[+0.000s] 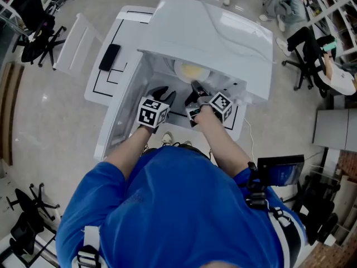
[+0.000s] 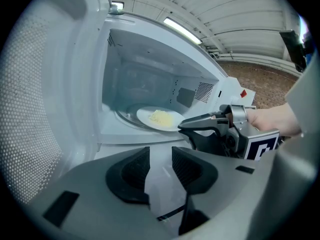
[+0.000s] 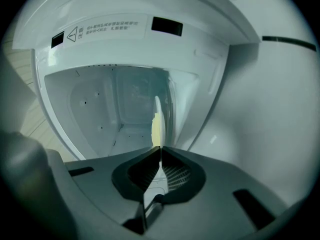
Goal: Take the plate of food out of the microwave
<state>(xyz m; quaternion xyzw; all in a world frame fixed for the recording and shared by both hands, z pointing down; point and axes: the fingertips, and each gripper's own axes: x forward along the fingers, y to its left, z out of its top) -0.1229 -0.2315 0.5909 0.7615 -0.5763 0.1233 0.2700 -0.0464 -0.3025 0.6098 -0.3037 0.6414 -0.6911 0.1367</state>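
Item: plate [image 2: 146,117] of food, seated inside the open microwave [image 2: 145,69]. Its near rim is pinched by the right gripper [image 3: 160,149]. The left gripper [image 2: 160,151] is held empty outside, jaws parted. The plate is best kept level and drawn straight out.

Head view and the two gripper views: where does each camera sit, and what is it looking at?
Head view: on the person's head, looking steeply down at the open microwave; blue-sleeved arms, left gripper and right gripper show.
Left gripper view: on the left gripper, facing the plate of food; own jaws apart, empty.
Right gripper view: on the right gripper, facing inside; own jaws pinch the plate's rim.
Shared: all three see the plate.
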